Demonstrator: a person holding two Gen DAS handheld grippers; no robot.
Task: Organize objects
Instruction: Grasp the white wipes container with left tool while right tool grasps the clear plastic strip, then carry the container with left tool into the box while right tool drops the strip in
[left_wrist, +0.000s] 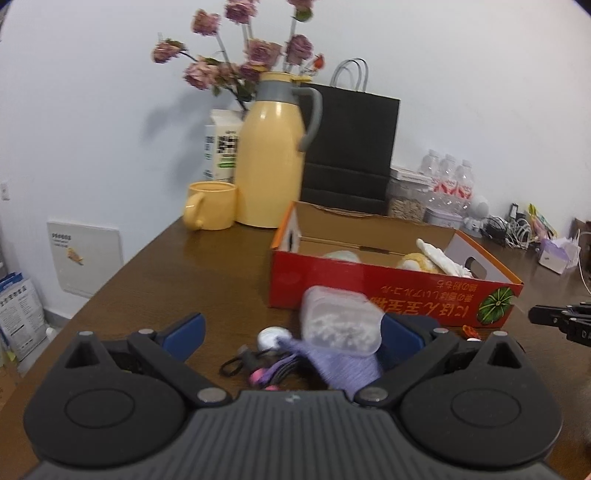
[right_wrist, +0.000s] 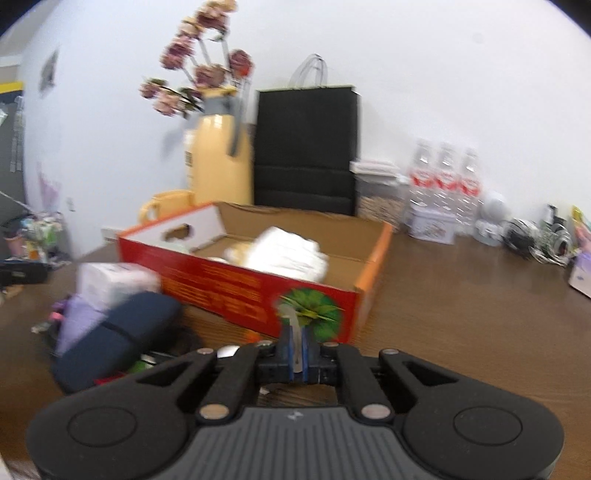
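My right gripper (right_wrist: 298, 354) pinches a thin, flat silver-grey strip (right_wrist: 294, 325) that stands upright between its pads before the red cardboard box (right_wrist: 236, 288) with a green pumpkin picture and blurred yellow writing, while my left gripper (left_wrist: 291, 330) gapes over the clear plastic tub (left_wrist: 341, 321).

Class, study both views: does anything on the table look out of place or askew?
Yes. The clear tub sits tilted on a purple cloth in a loose heap with cords, outside the red box. The right tongs pinch a thin pale item I cannot identify.
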